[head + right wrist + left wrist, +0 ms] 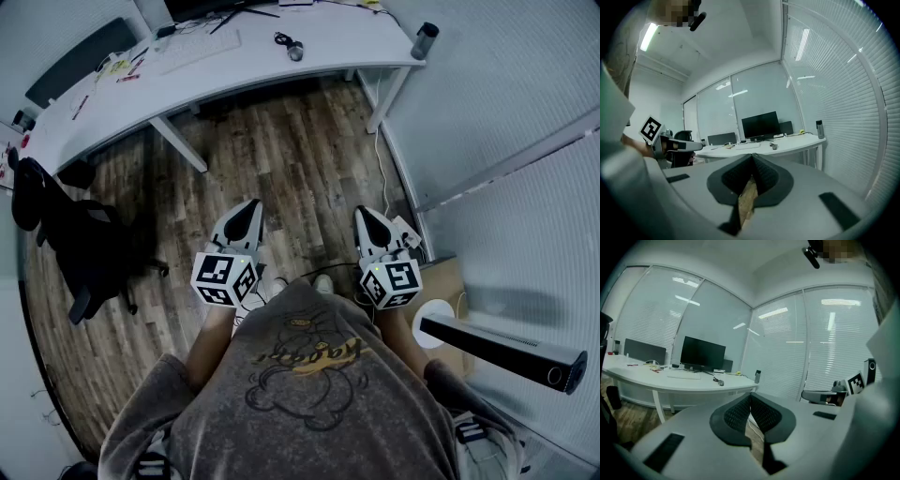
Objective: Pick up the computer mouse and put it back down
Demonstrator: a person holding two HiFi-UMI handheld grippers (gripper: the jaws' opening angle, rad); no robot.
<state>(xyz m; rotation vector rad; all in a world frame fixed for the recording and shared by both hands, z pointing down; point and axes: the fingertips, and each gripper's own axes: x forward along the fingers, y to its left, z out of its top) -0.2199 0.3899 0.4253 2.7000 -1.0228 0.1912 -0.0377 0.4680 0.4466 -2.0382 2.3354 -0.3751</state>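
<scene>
The computer mouse [295, 52] is small and dark and lies on the far white desk [328, 37], right of the keyboard [199, 49]. It also shows in the left gripper view as the mouse [721, 382] and in the right gripper view as the mouse [774, 146]. Both grippers are held close to the person's body, well short of the desk, pointing toward it. My left gripper [247, 212] is shut with nothing in it, its pads meeting at the left gripper [750, 401]. My right gripper [367, 217] is likewise shut and empty, seen as the right gripper [752, 161].
A black monitor [702, 353] stands behind the keyboard, and a dark bottle [425, 40] sits at the desk's right end. A black office chair [66, 234] is on the left. A cardboard box [450, 286] and a long dark bar [506, 352] lie at the right by the blinds. Wood floor [281, 159] separates me from the desk.
</scene>
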